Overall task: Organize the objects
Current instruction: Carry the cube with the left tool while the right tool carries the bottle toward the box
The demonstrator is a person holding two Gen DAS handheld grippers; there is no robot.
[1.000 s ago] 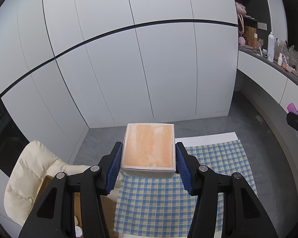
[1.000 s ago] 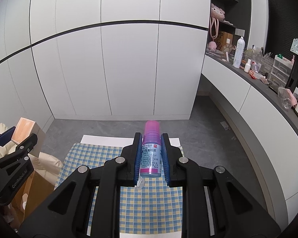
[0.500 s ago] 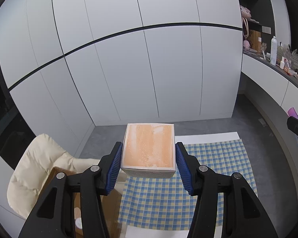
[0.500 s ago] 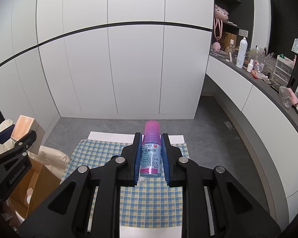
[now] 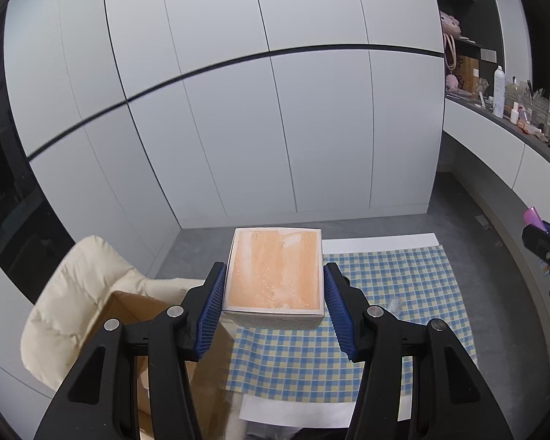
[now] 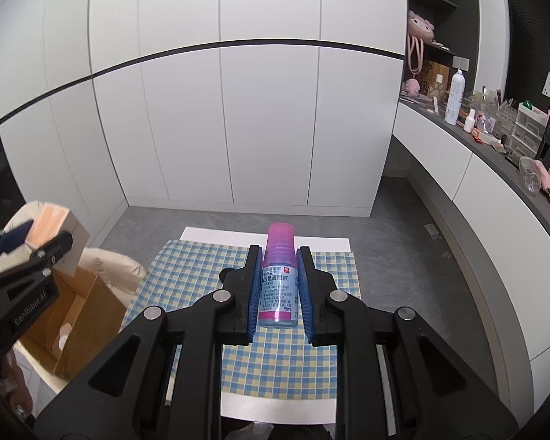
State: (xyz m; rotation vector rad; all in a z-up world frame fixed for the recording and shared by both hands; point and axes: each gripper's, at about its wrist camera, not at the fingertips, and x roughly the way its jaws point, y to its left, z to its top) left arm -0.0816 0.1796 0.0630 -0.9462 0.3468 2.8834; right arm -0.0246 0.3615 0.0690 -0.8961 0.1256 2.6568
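My left gripper (image 5: 274, 295) is shut on an orange-topped white box (image 5: 274, 269) and holds it in the air, above the left edge of the checked cloth (image 5: 403, 289) and beside an open cardboard box (image 5: 128, 311). My right gripper (image 6: 278, 289) is shut on a small pink-capped bottle (image 6: 278, 278) with a blue label, held above the checked cloth (image 6: 201, 267). The left gripper with its box (image 6: 51, 227) shows at the left of the right wrist view, over the cardboard box (image 6: 77, 311). The right gripper's tip (image 5: 542, 242) shows at the right edge of the left wrist view.
A cream padded chair (image 5: 80, 286) holds the cardboard box. The cloth lies on a white table (image 6: 267, 236). A small clear item (image 5: 394, 304) lies on the cloth. White cabinets fill the back wall. A long counter (image 6: 495, 146) with bottles and clutter runs along the right.
Both grippers have lifted and drawn back, so more of the cloth, chair and cardboard box shows. The left gripper with its box has shifted left toward the cardboard box. Both grips are unchanged.
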